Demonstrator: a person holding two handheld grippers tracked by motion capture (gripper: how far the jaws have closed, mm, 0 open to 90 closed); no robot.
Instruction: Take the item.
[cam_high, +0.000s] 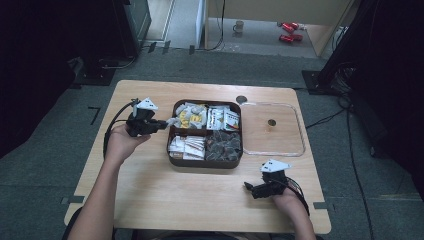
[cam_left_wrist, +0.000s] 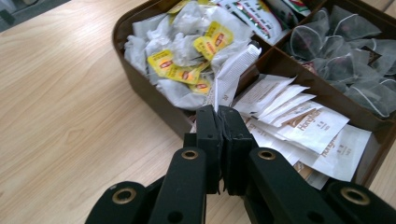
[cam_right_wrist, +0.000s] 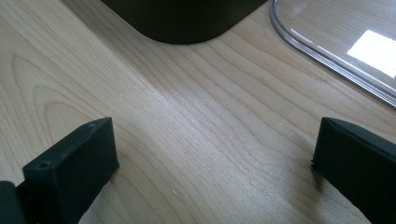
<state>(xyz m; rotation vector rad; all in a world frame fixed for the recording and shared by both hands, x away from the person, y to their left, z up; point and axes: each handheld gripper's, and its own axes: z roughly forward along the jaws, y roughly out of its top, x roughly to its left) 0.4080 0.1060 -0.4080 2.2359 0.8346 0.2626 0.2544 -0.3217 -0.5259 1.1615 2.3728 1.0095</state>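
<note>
Left tongs (cam_left_wrist: 218, 112) clench a long white crinkled sachet (cam_left_wrist: 232, 74) at the brown four-compartment tray's (cam_high: 172, 160) left rim, mid-surface. Right tongs (cam_right_wrist: 210, 154) rest released on the surface (cam_right_wrist: 196, 116) near its front right corner.

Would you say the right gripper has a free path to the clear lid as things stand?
Probably yes. The right gripper is open and holds nothing, and the clear lid lies flat on the table beside the box, with bare wood between them and nothing on top of it.
</note>
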